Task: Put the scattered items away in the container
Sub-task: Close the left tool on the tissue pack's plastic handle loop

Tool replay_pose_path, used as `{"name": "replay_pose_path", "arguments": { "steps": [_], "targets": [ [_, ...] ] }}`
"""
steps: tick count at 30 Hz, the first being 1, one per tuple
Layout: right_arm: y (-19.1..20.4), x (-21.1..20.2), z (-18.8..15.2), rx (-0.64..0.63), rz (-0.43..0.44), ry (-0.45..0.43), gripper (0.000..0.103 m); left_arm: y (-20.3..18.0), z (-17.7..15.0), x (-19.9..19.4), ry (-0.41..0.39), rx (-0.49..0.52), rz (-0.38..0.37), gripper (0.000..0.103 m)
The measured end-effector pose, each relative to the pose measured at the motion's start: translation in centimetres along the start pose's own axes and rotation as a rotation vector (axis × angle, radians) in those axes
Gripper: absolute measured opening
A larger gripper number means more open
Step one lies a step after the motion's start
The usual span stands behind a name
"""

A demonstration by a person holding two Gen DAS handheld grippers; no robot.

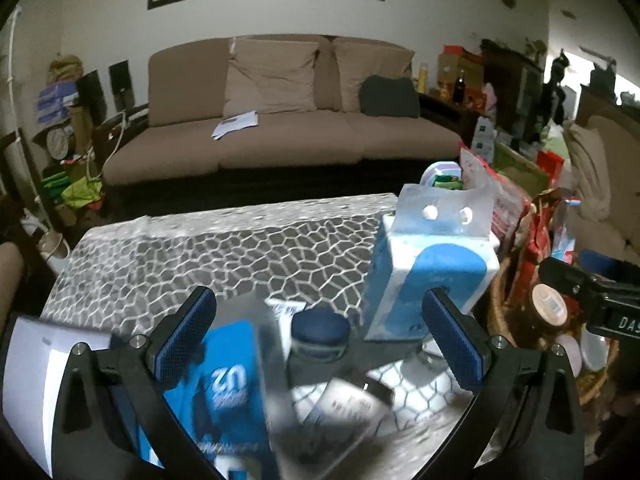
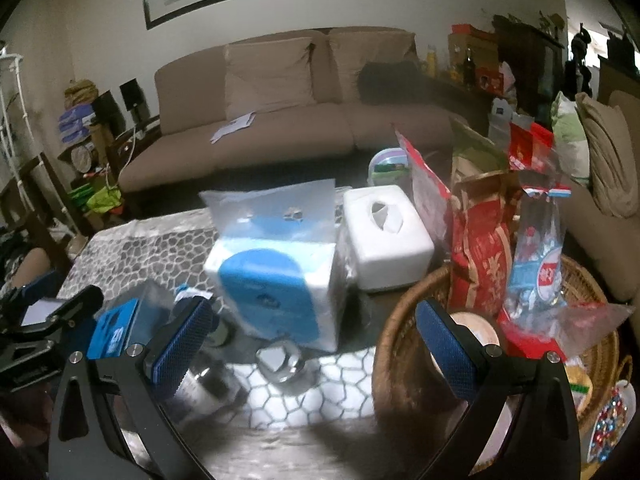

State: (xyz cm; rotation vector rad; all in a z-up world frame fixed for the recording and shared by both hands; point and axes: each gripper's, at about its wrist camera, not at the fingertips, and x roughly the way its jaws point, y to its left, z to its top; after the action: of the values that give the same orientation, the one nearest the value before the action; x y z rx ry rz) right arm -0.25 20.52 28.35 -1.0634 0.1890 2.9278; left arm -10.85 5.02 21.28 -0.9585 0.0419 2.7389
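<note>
The blue box point(image 1: 224, 392) and jar point(image 1: 320, 338) between the left gripper's point(image 1: 320, 344) spread fingers are blurred; the right gripper point(image 2: 316, 348), also spread, holds nothing; the basket point(image 2: 394, 344), partly cut off, holds red packets point(image 2: 482, 248) and a tape roll point(image 2: 478, 330); tissues point(image 2: 276, 280) stand on the table point(image 2: 132, 248).

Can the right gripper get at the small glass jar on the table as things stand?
Probably yes. The right gripper is open, and the glass jar stands just ahead between its fingers, apart from the tissue pack and the basket.
</note>
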Motion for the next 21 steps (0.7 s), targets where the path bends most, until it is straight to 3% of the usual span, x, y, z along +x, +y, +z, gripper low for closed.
{"name": "replay_pose_path", "arguments": {
  "steps": [11,17,21],
  "targets": [
    [-0.9,5.4,2.1,-0.037,-0.004,0.013,0.103,-2.9,2.7,5.9,-0.005,0.036,-0.050,0.103],
    [-1.6,7.0,2.8,-0.041,-0.005,0.009,0.103,-2.7,3.3,8.0,-0.006,-0.005,-0.087,0.103],
    [-2.1,7.8,3.2,-0.058,-0.002,0.008,0.103,-2.9,3.9,8.7,-0.015,0.026,-0.085,0.103]
  ]
}}
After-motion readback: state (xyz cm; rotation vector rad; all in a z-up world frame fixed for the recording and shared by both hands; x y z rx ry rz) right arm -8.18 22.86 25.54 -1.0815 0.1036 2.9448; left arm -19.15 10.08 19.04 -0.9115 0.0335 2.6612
